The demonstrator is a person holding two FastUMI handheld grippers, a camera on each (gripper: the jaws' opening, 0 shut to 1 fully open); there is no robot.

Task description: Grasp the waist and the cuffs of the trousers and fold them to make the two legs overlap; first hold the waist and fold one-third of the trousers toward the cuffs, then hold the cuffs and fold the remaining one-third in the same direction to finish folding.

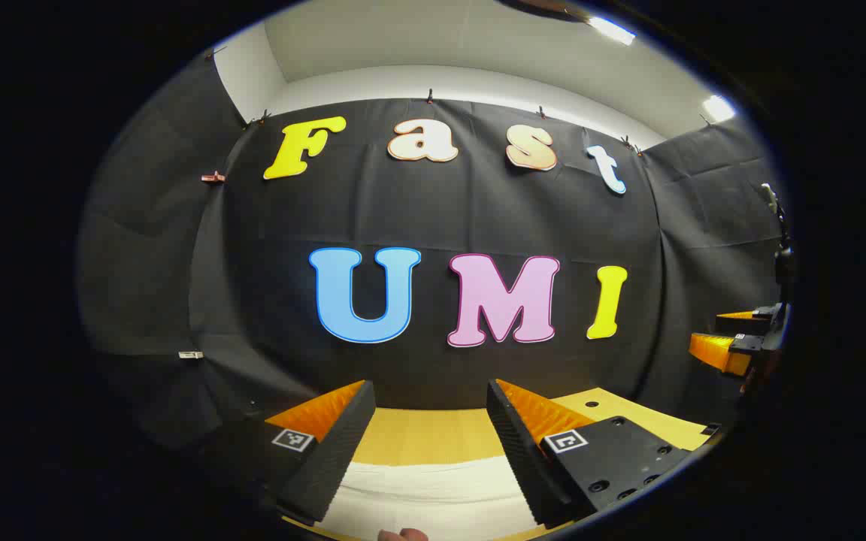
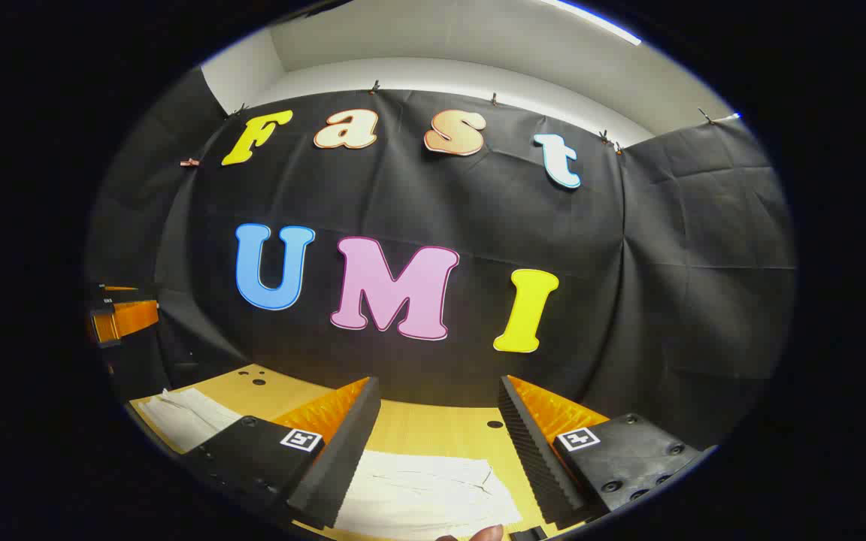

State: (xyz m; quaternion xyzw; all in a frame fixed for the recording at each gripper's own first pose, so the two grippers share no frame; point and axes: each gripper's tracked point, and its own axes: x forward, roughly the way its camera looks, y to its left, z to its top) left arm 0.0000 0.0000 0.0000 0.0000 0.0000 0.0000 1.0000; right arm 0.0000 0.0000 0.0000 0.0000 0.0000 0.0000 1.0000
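Left gripper view: left gripper [image 1: 431, 421] spread wide, nothing held, above white trousers [image 1: 433, 496] on wooden table [image 1: 433, 436]. Right gripper [image 2: 439, 417] likewise spread, w/ trousers [image 2: 425, 496] lying flat below.

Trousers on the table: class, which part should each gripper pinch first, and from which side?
Judging by the pose, pinch the near edge of the white trousers, coming down from above. They lie flat on the wooden table, and both the left gripper and right gripper hang open over them.
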